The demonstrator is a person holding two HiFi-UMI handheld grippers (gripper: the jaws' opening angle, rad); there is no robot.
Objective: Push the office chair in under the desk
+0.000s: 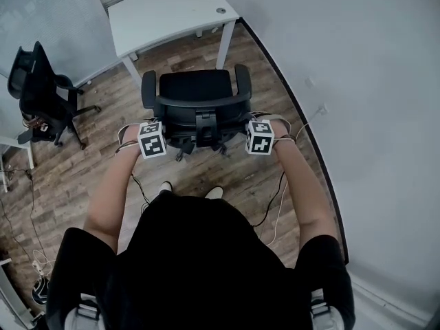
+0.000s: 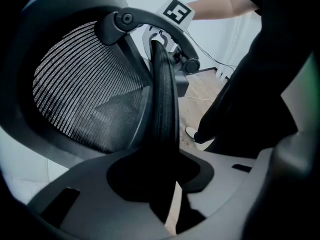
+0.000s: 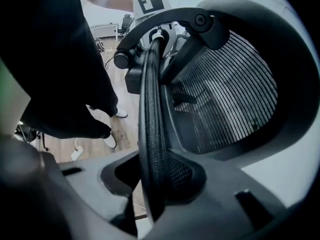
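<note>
The office chair stands on the wood floor with its seat facing the desk and its back to you. It is not under the desk: the seat's front edge lies just short of the desk's near edge. To the chair's right, the wall's dark baseboard runs close past the armrest, leaving only a narrow strip of floor. To its left the floor is open out to a second black chair, well apart. Behind the chair, loose cables trail over the boards beside your feet.

Both your forearms reach forward, nearly straight, one to each side of the backrest, marker cubes facing up. The left tongs are clamped on the backrest's left rim, which runs upright between the jaws. The right tongs grip the right rim's mesh edge the same way.
</note>
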